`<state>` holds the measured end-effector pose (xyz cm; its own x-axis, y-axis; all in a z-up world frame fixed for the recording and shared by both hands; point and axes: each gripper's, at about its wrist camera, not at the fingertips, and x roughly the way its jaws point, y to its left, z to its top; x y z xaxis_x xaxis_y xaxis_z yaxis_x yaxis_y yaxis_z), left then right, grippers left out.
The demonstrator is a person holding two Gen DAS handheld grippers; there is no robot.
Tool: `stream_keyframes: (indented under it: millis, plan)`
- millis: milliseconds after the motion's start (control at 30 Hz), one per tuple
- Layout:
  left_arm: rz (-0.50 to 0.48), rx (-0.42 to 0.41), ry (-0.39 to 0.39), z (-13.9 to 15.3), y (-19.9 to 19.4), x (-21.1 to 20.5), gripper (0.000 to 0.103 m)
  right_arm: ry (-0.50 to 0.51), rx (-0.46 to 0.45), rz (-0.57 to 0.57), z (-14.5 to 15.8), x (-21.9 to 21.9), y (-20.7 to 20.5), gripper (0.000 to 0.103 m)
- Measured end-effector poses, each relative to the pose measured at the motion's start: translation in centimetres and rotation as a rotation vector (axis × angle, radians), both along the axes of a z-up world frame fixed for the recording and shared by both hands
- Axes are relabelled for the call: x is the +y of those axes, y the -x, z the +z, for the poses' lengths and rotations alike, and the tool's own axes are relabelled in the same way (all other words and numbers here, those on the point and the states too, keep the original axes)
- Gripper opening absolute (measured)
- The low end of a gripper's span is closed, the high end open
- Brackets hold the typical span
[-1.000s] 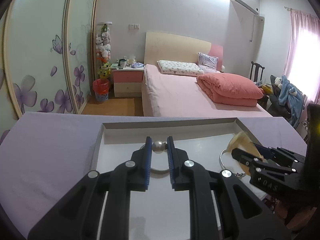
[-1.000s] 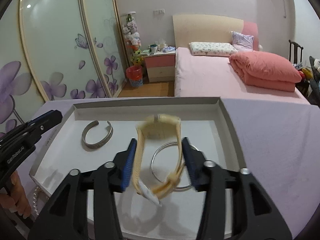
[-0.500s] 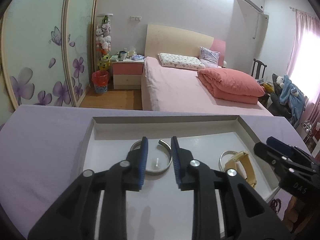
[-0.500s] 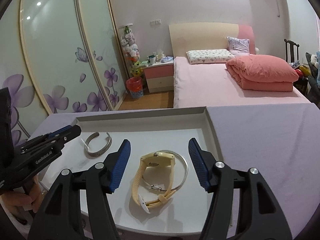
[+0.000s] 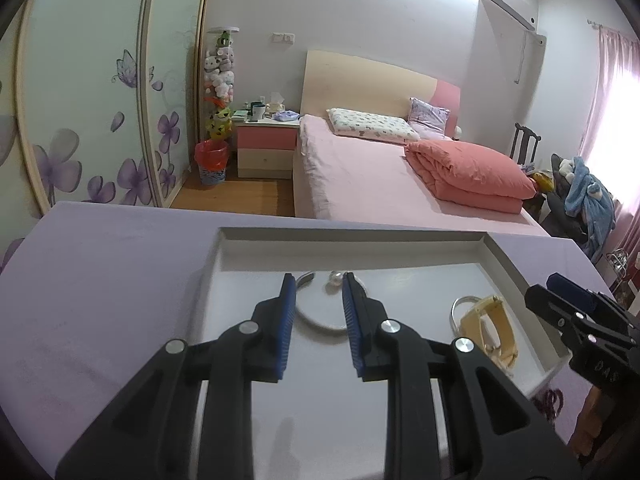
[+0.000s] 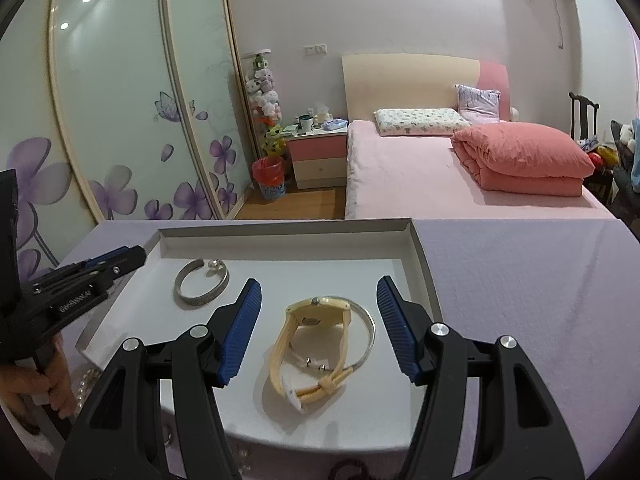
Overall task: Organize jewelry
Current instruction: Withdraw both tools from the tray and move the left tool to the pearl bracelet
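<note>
A white tray (image 5: 352, 236) (image 6: 288, 232) lies on the purple tabletop. In it a silver cuff bracelet (image 6: 200, 298) (image 5: 320, 326) sits at the back left, with a small pearl piece (image 6: 214, 266) (image 5: 335, 278) at its open end. A cream watch (image 6: 280, 360) (image 5: 486, 328) rests across a thin silver bangle (image 6: 370, 332) (image 5: 456, 308). My left gripper (image 5: 318, 280) (image 6: 136, 254) hovers over the cuff, narrowly open, nothing between its pads. My right gripper (image 6: 319, 282) (image 5: 546, 286) stands wide open above the watch, not touching it.
A pearl strand (image 6: 86, 384) lies off the tray's near left corner, beside a hand (image 6: 24, 384) on the left tool. Dark beads (image 5: 550, 398) lie off the near right corner. Bare purple tabletop (image 6: 520, 300) spreads to the right.
The left gripper let go of the pearl piece, which now lies by the cuff, and its jaws parted. The right gripper released the watch onto the bangle, spread wide and drew back.
</note>
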<state>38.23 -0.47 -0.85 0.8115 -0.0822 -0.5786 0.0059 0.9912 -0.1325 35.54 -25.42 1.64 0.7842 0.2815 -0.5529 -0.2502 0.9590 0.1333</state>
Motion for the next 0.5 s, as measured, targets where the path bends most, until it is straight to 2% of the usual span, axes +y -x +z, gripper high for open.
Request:
stream_keyframes:
  millis: [33, 233, 367, 500]
  plan:
    - [0.004, -0.005, 0.001, 0.2, 0.7, 0.5, 0.032, 0.004, -0.003, 0.001, 0.1, 0.0, 0.4, 0.061]
    - [0.026, 0.004, 0.025, 0.1, 6.3, 3.1, 0.043, 0.026, -0.025, 0.016, 1.0, -0.1, 4.9, 0.061]
    - [0.027, 0.039, 0.036, -0.6, 9.9, 4.5, 0.050, 0.064, -0.029, 0.025, 0.8, -0.4, 9.1, 0.064]
    - [0.021, 0.089, 0.033, -1.9, 12.8, 4.8, 0.062, 0.093, -0.020, 0.023, -0.2, -1.1, 12.7, 0.067]
